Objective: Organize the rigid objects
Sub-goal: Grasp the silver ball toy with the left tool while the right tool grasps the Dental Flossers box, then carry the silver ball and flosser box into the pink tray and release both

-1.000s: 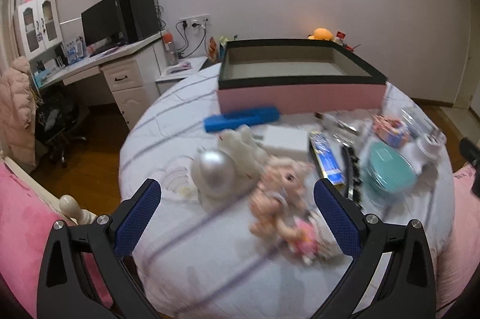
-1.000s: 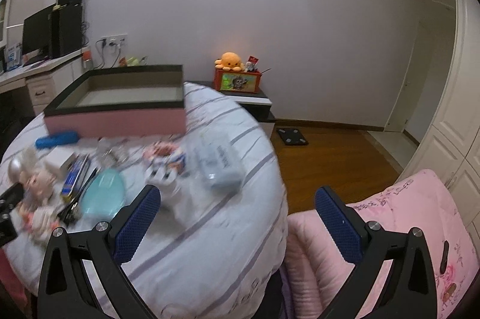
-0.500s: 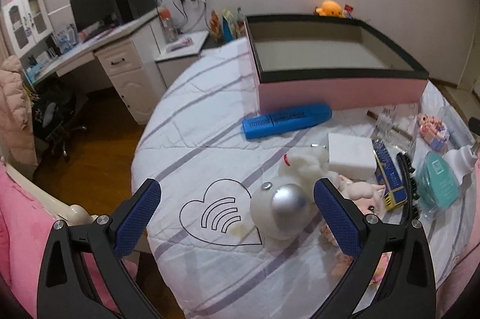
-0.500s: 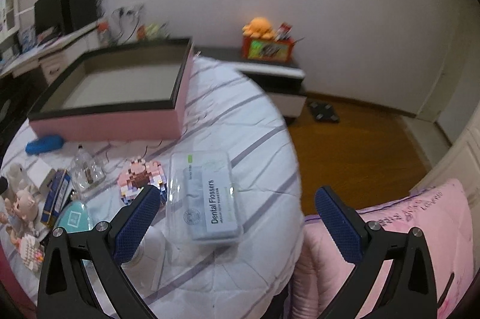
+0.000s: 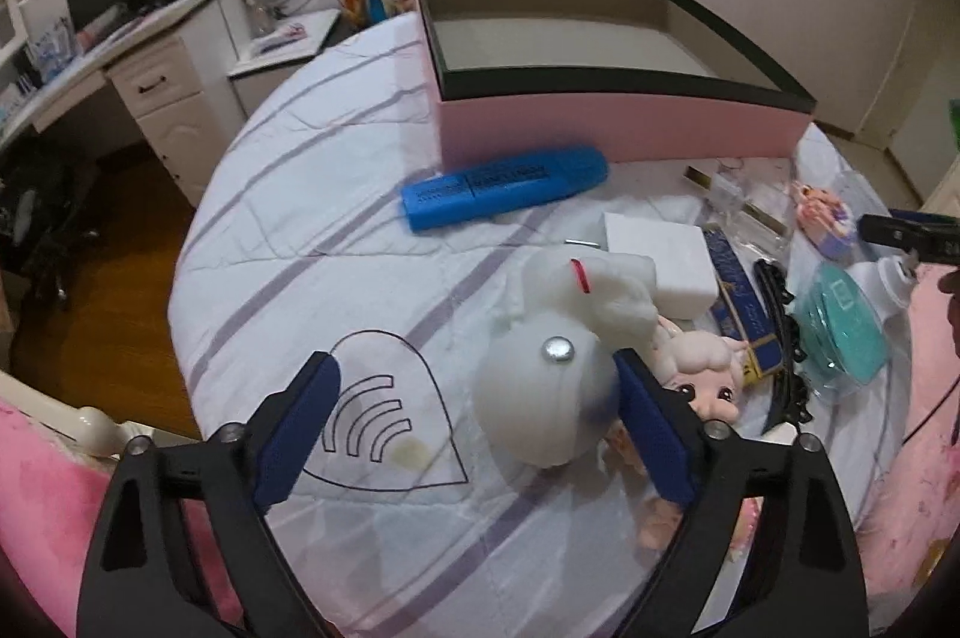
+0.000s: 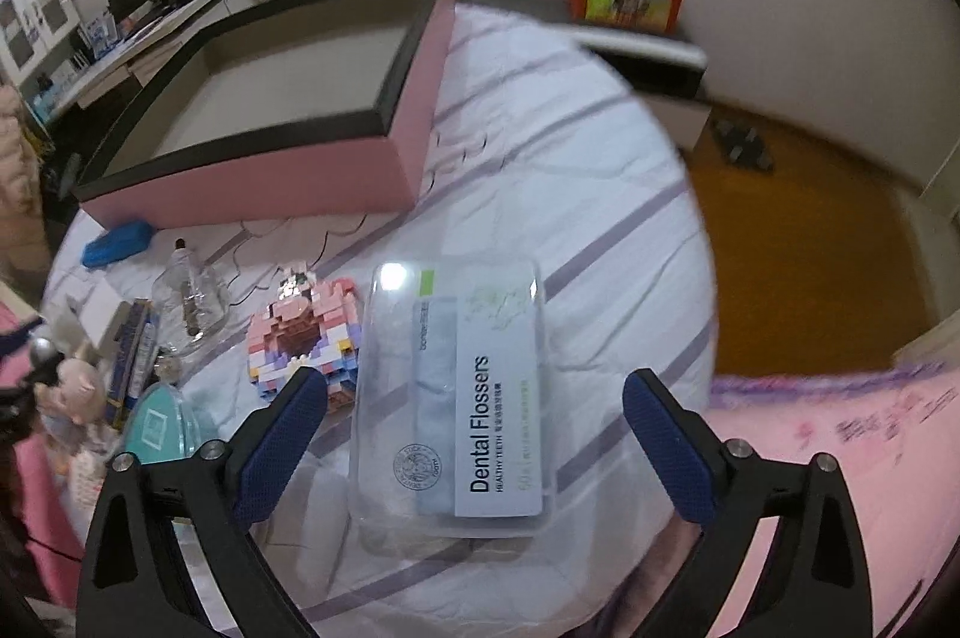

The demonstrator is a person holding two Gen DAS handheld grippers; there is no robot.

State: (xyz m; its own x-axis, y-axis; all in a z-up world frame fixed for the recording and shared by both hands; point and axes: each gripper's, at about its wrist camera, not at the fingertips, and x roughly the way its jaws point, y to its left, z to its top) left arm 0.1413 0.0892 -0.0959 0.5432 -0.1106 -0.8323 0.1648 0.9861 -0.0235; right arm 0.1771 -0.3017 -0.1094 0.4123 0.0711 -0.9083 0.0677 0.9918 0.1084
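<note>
- Closing in, left wrist view: left gripper (image 5: 471,428) has dropped toward the near edge of the round table (image 5: 288,194). Its jaws have just been narrowing yet stand wide, the white dome toy (image 5: 543,398) between them, right pad close to it; contact unclear, not gripped yet.
- Pink box (image 5: 618,131) sits empty at the far edge, the likely drop-off.
- Doll (image 5: 702,368) is half hidden behind the right finger.
- Right wrist view: right gripper (image 6: 474,437) has swung down over the dental flossers case (image 6: 456,398). Jaws narrowing too, still wide, pads clear of the case.
- Brick model (image 6: 303,338) lies just beside the case; table's left side is blurred.
</note>
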